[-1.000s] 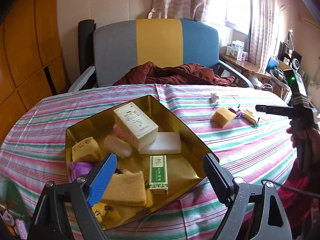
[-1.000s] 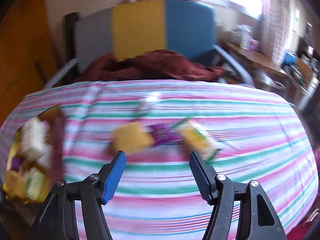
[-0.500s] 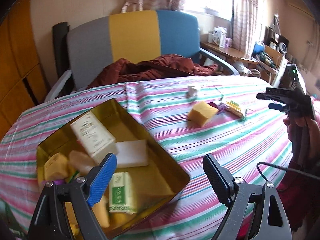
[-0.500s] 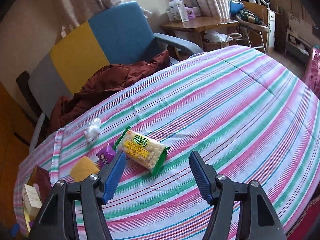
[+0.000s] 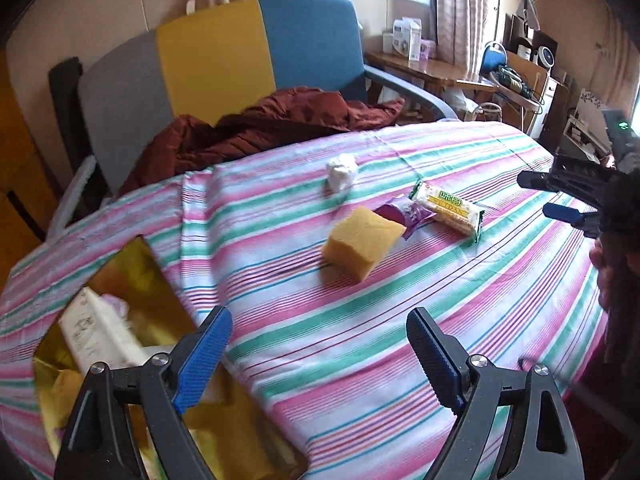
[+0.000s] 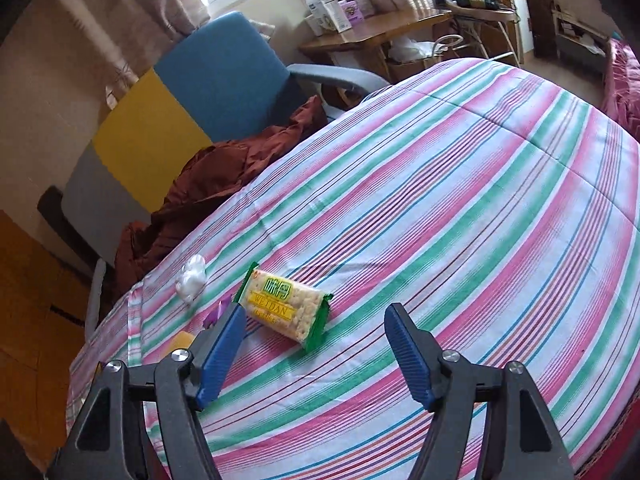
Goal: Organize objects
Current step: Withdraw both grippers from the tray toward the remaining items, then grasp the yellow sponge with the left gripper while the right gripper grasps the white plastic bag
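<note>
On the striped tablecloth lie a yellow sponge block (image 5: 362, 242), a purple packet (image 5: 404, 212), a green-and-yellow cracker pack (image 5: 448, 207) (image 6: 286, 306) and a white crumpled wad (image 5: 341, 172) (image 6: 191, 278). A gold tin (image 5: 160, 280) holding a white box and other items sits at the lower left in the left wrist view. My left gripper (image 5: 320, 354) stands open and empty over the cloth beside the tin. My right gripper (image 6: 316, 352) is empty, its jaws opening, just short of the cracker pack; it shows at the right edge (image 5: 560, 196) of the left wrist view.
A grey, yellow and blue chair (image 5: 216, 64) with a dark red garment (image 5: 280, 120) stands behind the table. A wooden side table (image 6: 372, 30) with boxes is by the window. A person's hand (image 5: 604, 256) holds the right gripper.
The left gripper swung right, away from above the tin toward the loose items. The right gripper rolled, drew close to the cracker pack, and its jaws widened.
</note>
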